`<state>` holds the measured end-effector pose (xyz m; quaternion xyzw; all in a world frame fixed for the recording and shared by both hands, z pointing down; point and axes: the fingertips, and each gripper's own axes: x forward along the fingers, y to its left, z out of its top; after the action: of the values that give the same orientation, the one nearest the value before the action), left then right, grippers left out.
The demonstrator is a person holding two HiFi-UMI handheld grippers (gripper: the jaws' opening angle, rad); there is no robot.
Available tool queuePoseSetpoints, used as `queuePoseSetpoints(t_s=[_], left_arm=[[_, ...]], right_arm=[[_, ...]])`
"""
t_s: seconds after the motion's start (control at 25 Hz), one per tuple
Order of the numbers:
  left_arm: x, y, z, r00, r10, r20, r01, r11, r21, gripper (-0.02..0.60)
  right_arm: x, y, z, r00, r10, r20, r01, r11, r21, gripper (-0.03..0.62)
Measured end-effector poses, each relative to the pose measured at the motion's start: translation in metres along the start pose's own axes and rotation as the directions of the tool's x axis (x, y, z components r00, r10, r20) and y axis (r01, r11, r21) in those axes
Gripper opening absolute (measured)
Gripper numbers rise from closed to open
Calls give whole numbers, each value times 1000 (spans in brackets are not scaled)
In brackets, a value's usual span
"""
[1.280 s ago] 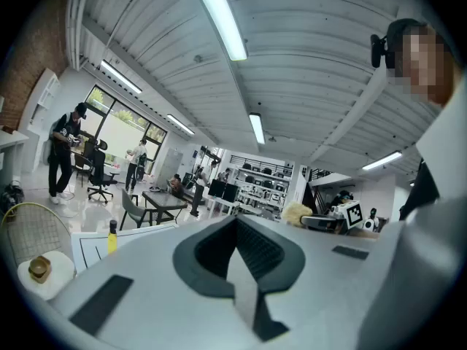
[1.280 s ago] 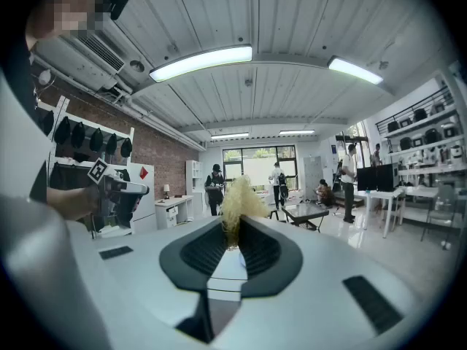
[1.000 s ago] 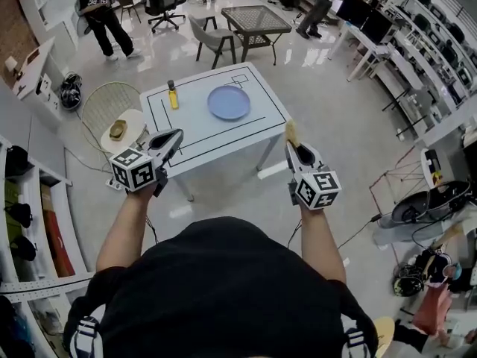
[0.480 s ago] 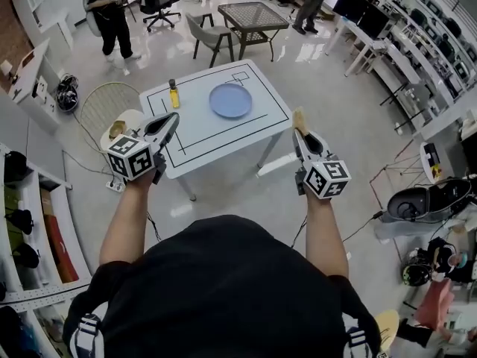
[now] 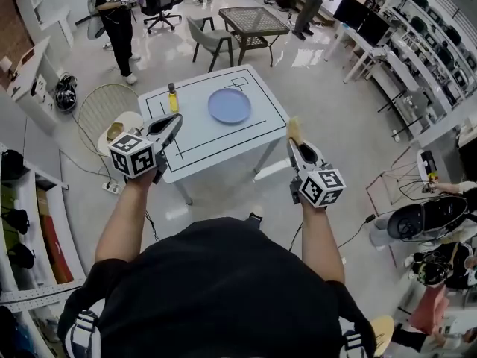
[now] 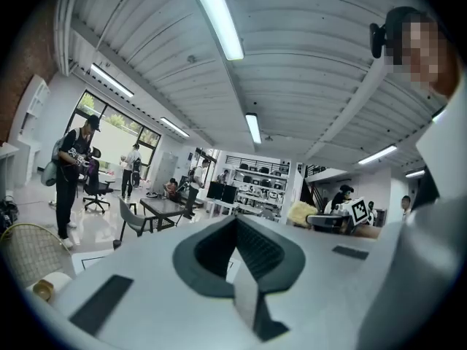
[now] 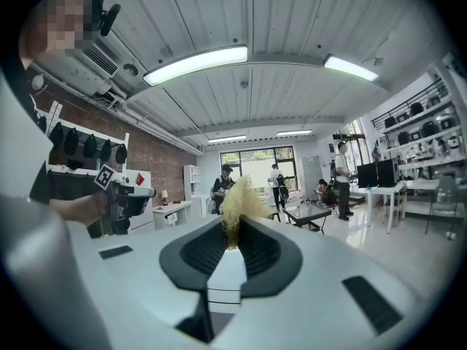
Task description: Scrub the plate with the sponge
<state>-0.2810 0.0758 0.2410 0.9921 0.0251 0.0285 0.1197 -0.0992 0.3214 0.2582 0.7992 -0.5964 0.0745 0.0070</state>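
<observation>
1. overhead, a person [image 5: 216, 297] is standing before a white table [image 5: 201, 136] marked with black lines, holding two grippers out in front.
2. the left gripper [image 5: 174, 121] is hanging over the table's near left corner; its jaws are pressing together with nothing between them.
3. the right gripper [image 5: 297, 146] is hovering off the table's near right corner, over the floor [image 5: 328, 103]; its jaws are clamping a yellow sponge [image 5: 293, 130], which is sticking out past the tips.
4. a blue plate [image 5: 229, 104] is lying flat on the table, right of centre and toward the far edge, well apart from both grippers.
5. a small yellow bottle [image 5: 172, 98] is standing upright by the left edge, near the far left corner.
6. other people [image 5: 118, 21] are standing further back in the room, near chairs [image 5: 212, 39] and a dark table [image 5: 253, 17].
</observation>
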Motion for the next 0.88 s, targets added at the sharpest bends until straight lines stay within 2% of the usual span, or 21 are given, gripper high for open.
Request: queuePoseSetpoints(t_s=[0.44, 0.88], left_arm=[[32, 4, -8, 1000, 17, -4, -17, 1000, -16, 8], [74, 15, -21, 998, 66, -6, -66, 997, -38, 8]], right_arm=[[15, -31, -16, 1000, 26, -13, -25, 999, 35, 46], [44, -86, -22, 998, 44, -45, -43, 999, 27, 46]])
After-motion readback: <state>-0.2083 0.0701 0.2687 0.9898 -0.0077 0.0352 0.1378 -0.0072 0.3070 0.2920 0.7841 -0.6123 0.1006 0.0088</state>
